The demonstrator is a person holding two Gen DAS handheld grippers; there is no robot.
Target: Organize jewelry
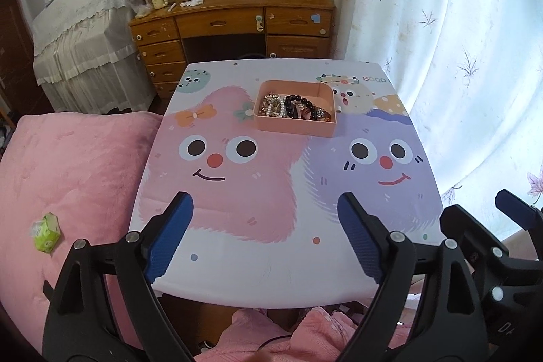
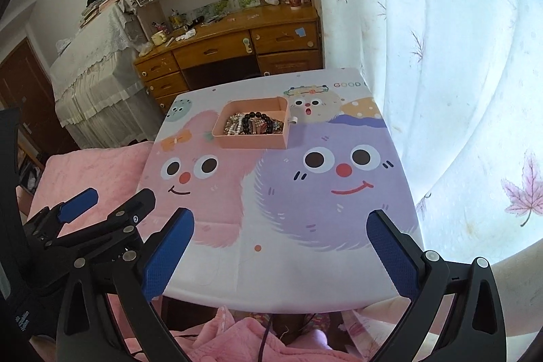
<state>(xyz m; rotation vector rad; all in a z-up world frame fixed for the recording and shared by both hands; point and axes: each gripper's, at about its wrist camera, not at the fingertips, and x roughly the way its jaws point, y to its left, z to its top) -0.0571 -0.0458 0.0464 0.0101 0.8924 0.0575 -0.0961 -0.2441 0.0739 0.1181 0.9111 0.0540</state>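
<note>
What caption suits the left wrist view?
Open left gripper above cartoon-printed table, facing pink rectangular plastic tray of beaded jewelry.

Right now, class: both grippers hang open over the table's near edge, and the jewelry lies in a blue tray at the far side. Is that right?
Not quite: the tray is pink, not blue, as the left wrist view shows. The jewelry does lie in it, and the left gripper and right gripper do hang open.

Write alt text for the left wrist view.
A pink tray heaped with beaded bracelets sits on a cartoon-printed table. The open left gripper hovers at the table's near edge, holding nothing.
</note>
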